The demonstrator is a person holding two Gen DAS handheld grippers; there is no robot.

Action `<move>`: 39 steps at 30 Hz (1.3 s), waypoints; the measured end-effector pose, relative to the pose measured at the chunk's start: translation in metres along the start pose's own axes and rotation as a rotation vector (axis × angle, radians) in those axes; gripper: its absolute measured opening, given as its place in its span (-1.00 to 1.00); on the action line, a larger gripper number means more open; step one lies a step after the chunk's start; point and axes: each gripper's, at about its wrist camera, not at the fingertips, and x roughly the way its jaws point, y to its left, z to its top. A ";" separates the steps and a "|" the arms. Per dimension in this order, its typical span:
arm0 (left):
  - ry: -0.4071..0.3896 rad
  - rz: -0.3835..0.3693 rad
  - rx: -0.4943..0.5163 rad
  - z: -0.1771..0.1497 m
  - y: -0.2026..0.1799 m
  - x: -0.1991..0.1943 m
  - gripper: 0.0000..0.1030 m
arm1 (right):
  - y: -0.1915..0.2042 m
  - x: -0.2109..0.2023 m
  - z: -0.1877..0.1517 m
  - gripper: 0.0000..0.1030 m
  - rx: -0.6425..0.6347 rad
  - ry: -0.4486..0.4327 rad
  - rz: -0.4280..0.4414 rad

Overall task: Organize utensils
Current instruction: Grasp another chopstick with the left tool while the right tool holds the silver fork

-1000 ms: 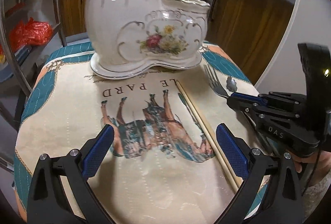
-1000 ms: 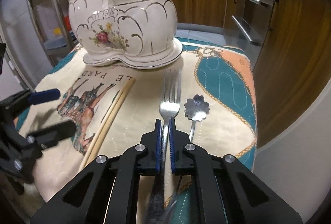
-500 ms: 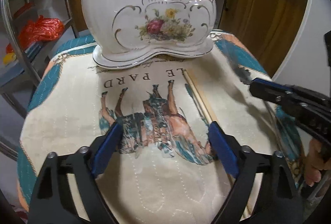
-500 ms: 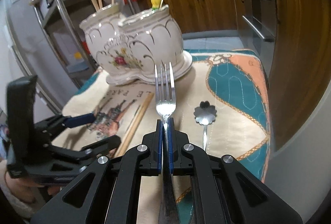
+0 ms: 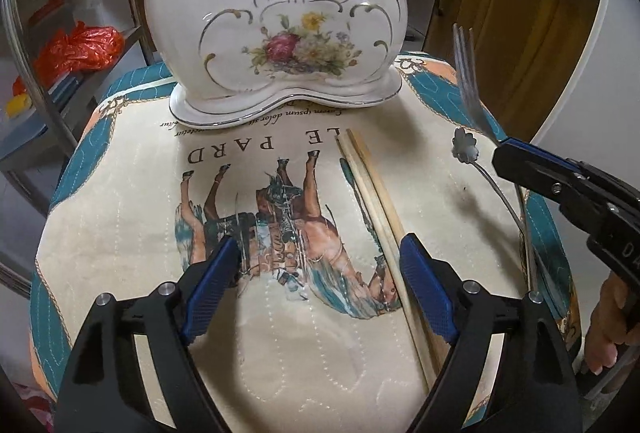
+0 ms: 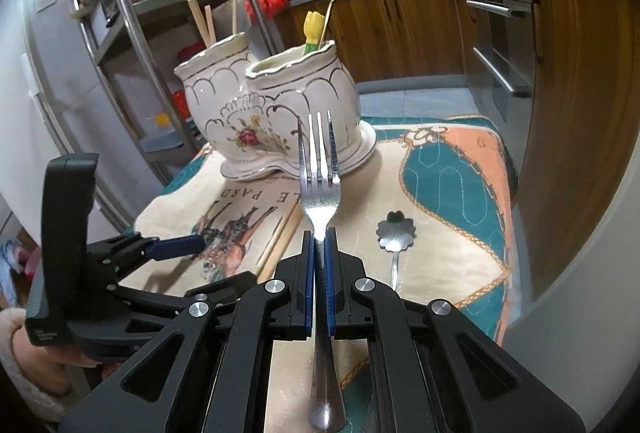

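Steel fork [image 6: 319, 189] clamped between ribbed blue fingers [image 6: 307, 273].

"LE PARD" upside down on cloth [image 5: 132, 233]

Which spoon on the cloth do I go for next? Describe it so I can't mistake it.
Start at the white floral ceramic holder at the far end of the printed cloth. In front of it, right of the wooden chopsticks, lies the spoon. Its bowl is flower-shaped with scalloped petals, unlike the plain fork gripped in the right tool.
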 end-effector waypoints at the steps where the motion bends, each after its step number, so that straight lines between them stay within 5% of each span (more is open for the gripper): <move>1: 0.002 0.004 0.003 0.001 -0.001 0.001 0.54 | -0.001 -0.002 0.000 -0.88 0.002 -0.004 0.004; 5: 0.005 0.018 0.049 0.005 0.000 0.003 0.05 | -0.002 -0.006 0.000 -0.88 0.008 -0.015 0.021; 8: 0.016 0.000 0.075 0.009 0.006 0.001 -0.69 | -0.003 -0.009 0.000 -0.88 0.010 -0.019 0.030; 13: 0.062 -0.016 0.191 0.008 0.016 -0.005 -0.92 | 0.003 -0.003 -0.002 -0.88 -0.018 0.029 0.030; 22: 0.130 0.010 0.324 -0.008 0.046 -0.020 -0.92 | 0.024 0.017 -0.017 -0.88 -0.093 0.176 -0.058; 39: 0.081 -0.103 0.278 -0.004 0.067 -0.009 -0.70 | 0.041 0.037 -0.004 -0.83 -0.223 0.459 -0.139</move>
